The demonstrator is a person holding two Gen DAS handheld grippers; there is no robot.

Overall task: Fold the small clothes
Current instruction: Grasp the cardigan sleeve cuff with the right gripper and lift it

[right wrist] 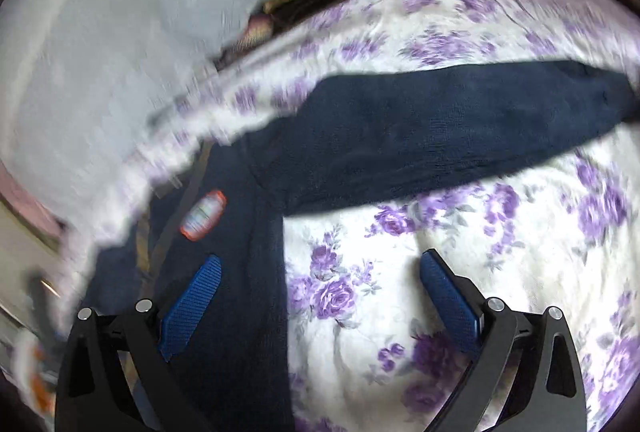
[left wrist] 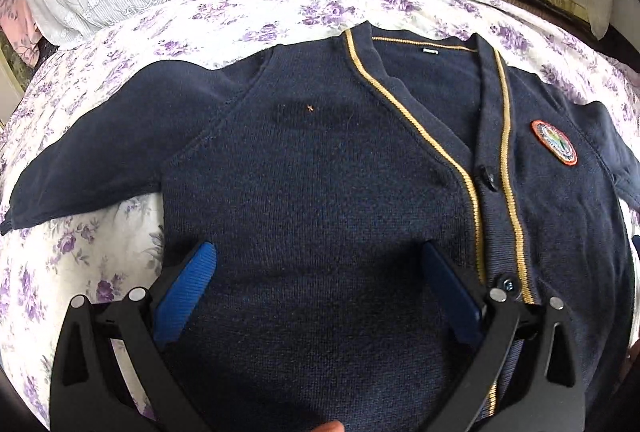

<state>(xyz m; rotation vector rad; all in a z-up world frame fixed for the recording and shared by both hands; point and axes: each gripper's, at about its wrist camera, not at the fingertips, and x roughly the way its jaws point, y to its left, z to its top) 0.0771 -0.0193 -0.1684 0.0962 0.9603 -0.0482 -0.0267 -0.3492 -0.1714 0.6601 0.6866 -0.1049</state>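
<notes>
My left gripper (left wrist: 320, 284) hangs wide open and empty over the navy cardigan (left wrist: 320, 159), which lies flat across the frame's middle on the flowered bedsheet (left wrist: 248, 11); my right gripper (right wrist: 320, 288), also spread and holding nothing, straddles the cardigan's side edge, sleeve (right wrist: 460, 111) stretching toward the upper right.

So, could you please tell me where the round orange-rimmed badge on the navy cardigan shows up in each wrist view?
Left wrist view: the badge sits at the right, on the cardigan panel beyond the gold-trimmed button band.
Right wrist view: the badge appears left of centre, blurred, just above the left blue finger pad.
Shared landmark: the purple-flowered bedsheet under the cardigan.
</notes>
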